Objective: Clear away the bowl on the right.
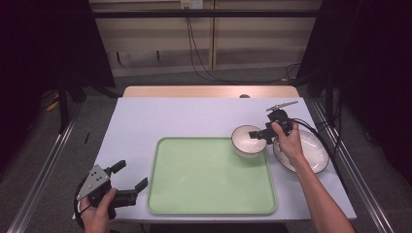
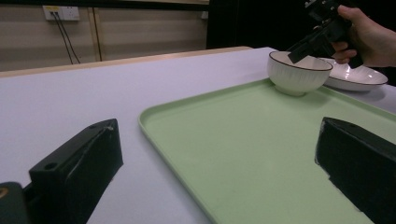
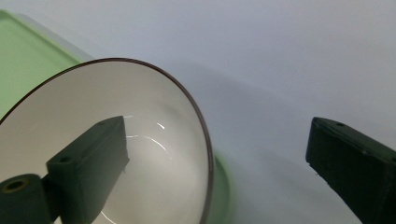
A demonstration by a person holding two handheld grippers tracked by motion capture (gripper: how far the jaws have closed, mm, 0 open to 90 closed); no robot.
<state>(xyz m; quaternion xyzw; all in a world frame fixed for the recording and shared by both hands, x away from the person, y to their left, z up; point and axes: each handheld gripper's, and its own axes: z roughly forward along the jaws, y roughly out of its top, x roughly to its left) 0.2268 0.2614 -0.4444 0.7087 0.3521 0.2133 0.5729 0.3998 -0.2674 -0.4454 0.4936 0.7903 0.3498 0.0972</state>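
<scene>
Crockery is seen from the high view at the right side of the desk (image 1: 145, 116): a white bowl (image 1: 248, 141) sits on the far right corner of the green tray (image 1: 211, 201), and a white plate (image 1: 316, 153) lies just beside the tray on the desk. The right tongs (image 1: 257, 135) are held over the bowl with their jaws apart — one inside, one outside the rim, as though placed to pinch the wall. The left tongs (image 1: 130, 175) are parked open near the tray's near left corner, probably kept clear. From the left gripper view, the bowl (image 2: 299, 72) is shown upright on the tray (image 2: 261, 154), the plate (image 2: 359, 77) behind it. In the right gripper view the straddle is confirmed — the rim of the bowl (image 3: 140, 140) passes between the spread jaws, not yet clamped.
</scene>
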